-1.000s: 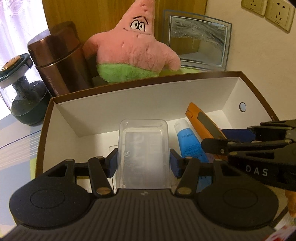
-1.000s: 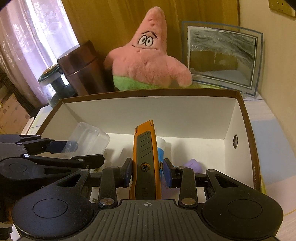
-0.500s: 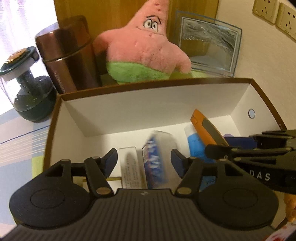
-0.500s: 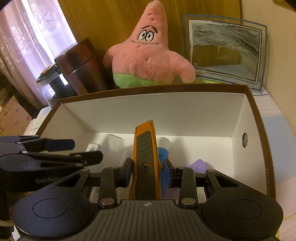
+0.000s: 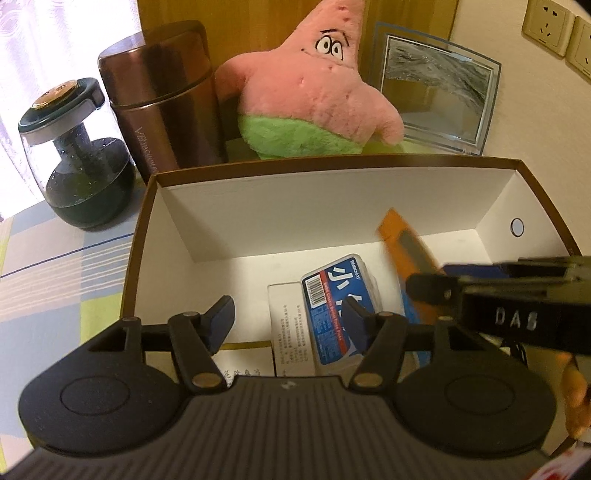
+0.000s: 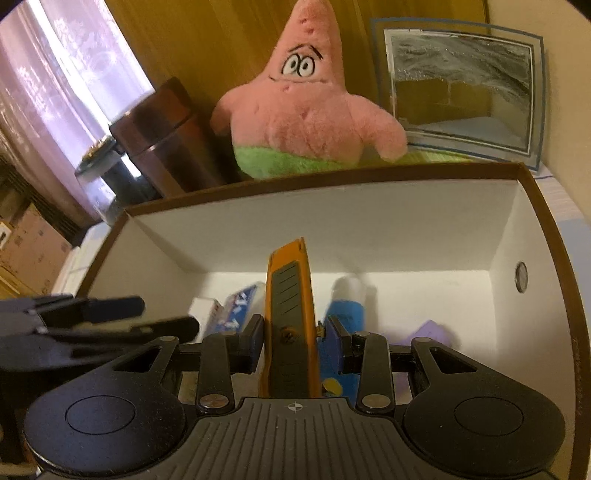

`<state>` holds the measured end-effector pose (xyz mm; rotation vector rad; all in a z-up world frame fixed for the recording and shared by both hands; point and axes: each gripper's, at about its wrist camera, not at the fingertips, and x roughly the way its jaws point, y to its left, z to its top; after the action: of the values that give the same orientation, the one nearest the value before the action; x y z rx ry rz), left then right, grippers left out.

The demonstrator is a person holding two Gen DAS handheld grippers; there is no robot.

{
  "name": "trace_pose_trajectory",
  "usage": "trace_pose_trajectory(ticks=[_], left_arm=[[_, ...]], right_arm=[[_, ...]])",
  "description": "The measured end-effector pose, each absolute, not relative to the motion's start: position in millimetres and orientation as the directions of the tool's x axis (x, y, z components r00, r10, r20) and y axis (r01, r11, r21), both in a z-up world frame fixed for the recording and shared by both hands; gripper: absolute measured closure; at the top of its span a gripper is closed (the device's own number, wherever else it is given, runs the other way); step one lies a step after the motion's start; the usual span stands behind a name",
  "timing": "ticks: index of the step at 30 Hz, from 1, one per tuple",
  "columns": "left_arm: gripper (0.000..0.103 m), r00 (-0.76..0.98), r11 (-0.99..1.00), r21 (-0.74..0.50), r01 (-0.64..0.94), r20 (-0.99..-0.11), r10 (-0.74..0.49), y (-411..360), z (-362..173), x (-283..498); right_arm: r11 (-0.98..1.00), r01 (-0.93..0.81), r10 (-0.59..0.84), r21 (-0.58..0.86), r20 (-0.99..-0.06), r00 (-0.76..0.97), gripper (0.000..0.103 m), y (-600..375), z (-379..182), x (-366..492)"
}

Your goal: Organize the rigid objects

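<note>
A brown-rimmed white box [image 5: 332, 162] holds a clear plastic case with a blue label [image 5: 332, 306], lying flat beside a white printed card [image 5: 288, 332]. My left gripper [image 5: 287, 308] hovers open above them, its pads apart with nothing between them. My right gripper [image 6: 293, 338] is shut on an orange utility knife [image 6: 290, 280], held over the box interior and pointing toward the back wall. The knife [image 5: 406, 243] and right gripper [image 5: 443, 277] show at the right of the left wrist view. A blue tube [image 6: 345, 310] lies under the knife.
Behind the box stand a pink star plush [image 5: 317, 92], a brown metal flask [image 5: 166, 96], a dark glass jar [image 5: 74, 158] and a glass picture frame [image 5: 439, 92]. A purple item [image 6: 432, 330] lies in the box's right part. Wall sockets [image 5: 550, 22] sit at the upper right.
My left gripper let go of the clear case, which tipped over and now lies label-up in the box. The left jaws spread wider. The right gripper kept hold of the knife.
</note>
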<state>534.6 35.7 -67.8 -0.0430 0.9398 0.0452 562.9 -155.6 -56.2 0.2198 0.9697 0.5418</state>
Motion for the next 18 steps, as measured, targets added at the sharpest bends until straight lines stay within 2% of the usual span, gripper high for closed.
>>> trace_pose_trajectory(ticks=[5, 10, 18], left_arm=[[0.042, 0.589, 0.998, -0.022, -0.059, -0.808, 0.017, 37, -67, 531], [0.04, 0.591, 0.998, -0.025, -0.057, -0.806, 0.013, 37, -67, 527], [0.04, 0.595, 0.998, -0.026, -0.056, -0.803, 0.013, 36, -64, 524]], right_arm=[[0.842, -0.371, 0.532, 0.391, -0.713, 0.457, 0.068, -151, -48, 561], [0.848, -0.388, 0.516, 0.362, -0.732, 0.444, 0.055, -152, -51, 553], [0.856, -0.386, 0.5, 0.343, -0.741, 0.449, 0.048, -157, -48, 544]])
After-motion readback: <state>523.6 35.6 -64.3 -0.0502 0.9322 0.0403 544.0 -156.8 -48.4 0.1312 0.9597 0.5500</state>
